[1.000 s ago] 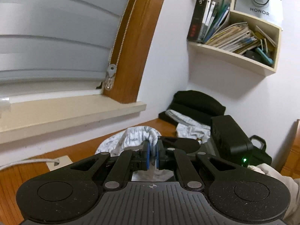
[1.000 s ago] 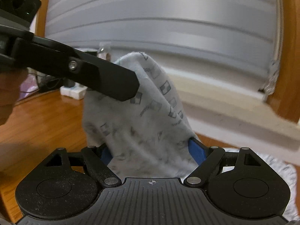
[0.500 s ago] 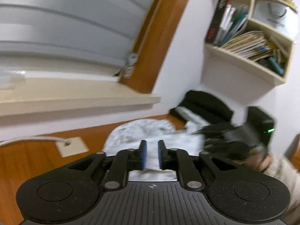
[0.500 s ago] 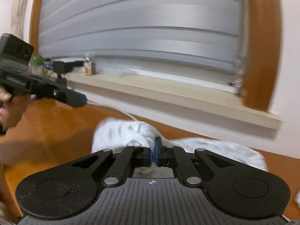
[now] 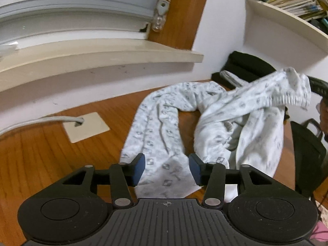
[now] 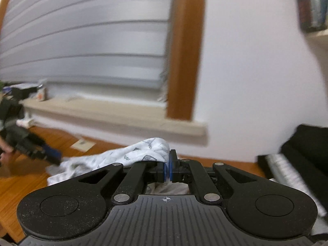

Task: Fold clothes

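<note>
Our left tongs (image 5: 167,169) opening over a trouser leg, pads clear of it, our right tongs (image 6: 169,169) clenched on the white printed trousers (image 5: 205,127), sprawled across the wooden desk (image 5: 51,153), far right end lifted.

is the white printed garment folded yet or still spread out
Not folded: the white printed garment sprawls bunched on the table, one end pinched in the right gripper.

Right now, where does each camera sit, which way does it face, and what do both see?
Left wrist: on the left hand-held gripper, jaws opening, looking down at the garment on the table.
Right wrist: on the right hand-held gripper, shut on the garment, facing the blind; a hand at left.
Shared: garment, windowsill.
</note>
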{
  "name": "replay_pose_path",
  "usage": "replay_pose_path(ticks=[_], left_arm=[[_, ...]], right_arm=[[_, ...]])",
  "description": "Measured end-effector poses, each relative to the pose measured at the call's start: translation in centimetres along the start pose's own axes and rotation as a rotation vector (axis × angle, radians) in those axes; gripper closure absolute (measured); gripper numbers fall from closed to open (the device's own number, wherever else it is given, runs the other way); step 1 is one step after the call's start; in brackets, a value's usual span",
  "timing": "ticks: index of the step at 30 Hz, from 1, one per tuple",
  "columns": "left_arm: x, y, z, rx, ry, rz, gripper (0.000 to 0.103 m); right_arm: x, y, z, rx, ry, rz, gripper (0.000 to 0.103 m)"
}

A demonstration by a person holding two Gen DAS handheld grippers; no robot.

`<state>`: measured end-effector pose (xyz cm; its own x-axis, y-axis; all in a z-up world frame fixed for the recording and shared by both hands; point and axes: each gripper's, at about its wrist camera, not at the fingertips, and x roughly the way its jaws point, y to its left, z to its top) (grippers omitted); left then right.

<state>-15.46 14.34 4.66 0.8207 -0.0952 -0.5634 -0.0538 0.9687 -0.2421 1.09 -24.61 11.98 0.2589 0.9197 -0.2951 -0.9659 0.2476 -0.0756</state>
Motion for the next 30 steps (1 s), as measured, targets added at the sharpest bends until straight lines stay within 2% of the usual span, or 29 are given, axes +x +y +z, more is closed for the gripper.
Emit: replay_pose_path(ticks=[5, 9, 16, 17, 20, 21, 24, 30], left_arm=[[-0.5, -1.3, -0.4, -0.007, -0.021, -0.059, 0.051], [-0.4, -2.6, -0.1, -0.011, -0.035, -0.103, 0.044], [2.6, -4.9, 2.0, 0.028, -0.011, -0.094, 0.043], [3.1, -5.1, 2.2, 0.030, 0.000, -0.086, 0.045], [3.8, -5.3, 2.5, 0.034, 0.008, -0.042, 0.082], [3.4, -5.1, 2.5, 0.036, -0.005, -0.039, 0.089], [0.9, -3.8, 2.6, 0.011, -0.078, -0.015, 0.095], [-7.7, 1.4, 3.2, -0.099, -0.284, 0.082, 0.097]], right_arm=[[0.3, -1.1, -0.7, -0.025, 0.036, -0.049, 0.099], [1.2, -1.1, -1.4, -0.010, 0.052, -0.052, 0.099], [2.2, -0.1, -1.4, -0.007, 0.062, -0.038, 0.099], [2.2, -0.1, -1.4, -0.004, 0.060, -0.037, 0.099], [2.0, -0.1, -1.4, 0.006, 0.051, -0.033, 0.099], [1.8, -0.2, -1.4, 0.010, 0.046, -0.033, 0.099], [1.5, -0.4, -1.3, 0.023, 0.032, -0.032, 0.099], [1.5, -0.1, -0.4, 0.065, -0.013, -0.006, 0.099]])
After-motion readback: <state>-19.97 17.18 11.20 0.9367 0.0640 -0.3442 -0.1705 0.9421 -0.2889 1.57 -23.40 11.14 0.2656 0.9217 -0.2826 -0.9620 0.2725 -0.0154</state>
